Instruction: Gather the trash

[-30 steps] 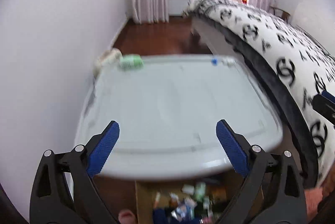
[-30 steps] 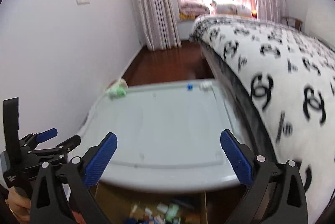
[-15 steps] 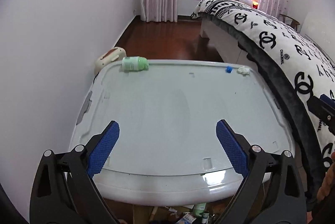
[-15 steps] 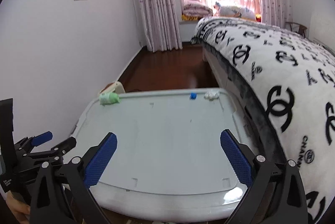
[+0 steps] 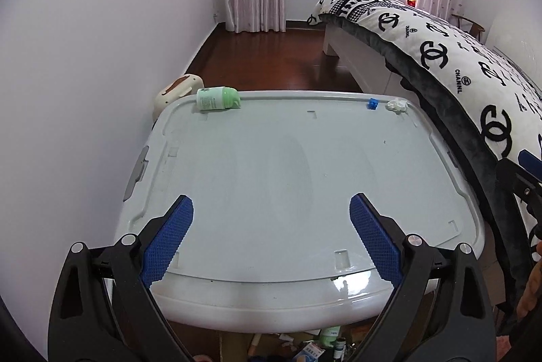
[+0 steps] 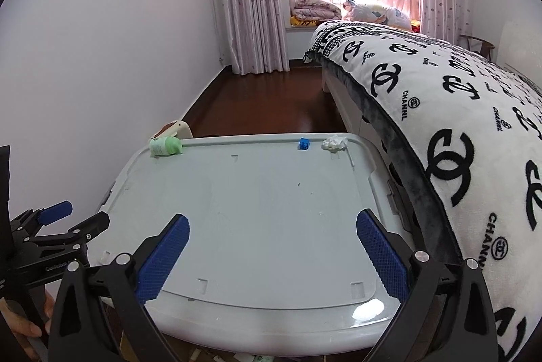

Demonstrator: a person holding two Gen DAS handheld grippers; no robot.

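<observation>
A green bottle [image 5: 216, 98] lies on its side at the far left corner of a grey plastic bin lid [image 5: 288, 179]. A small blue piece [image 5: 372, 104] and a crumpled white tissue [image 5: 397, 105] lie at the far right edge. All three also show in the right wrist view: bottle [image 6: 166, 145], blue piece [image 6: 303, 144], tissue [image 6: 334, 143]. My left gripper [image 5: 271, 240] and right gripper [image 6: 271, 253] are both open and empty over the lid's near edge. The left gripper also shows at the left of the right wrist view [image 6: 57, 226].
A bed with a black and white blanket [image 6: 457, 111] runs along the right. A white wall [image 5: 84, 74] is close on the left. A cream container [image 5: 178, 91] stands behind the lid. A cardboard box of mixed trash [image 5: 318, 346] sits below the lid's near edge.
Both grippers have risen and tilted up over the lid; the box of trash below has slid almost out of view. Both stay open.
</observation>
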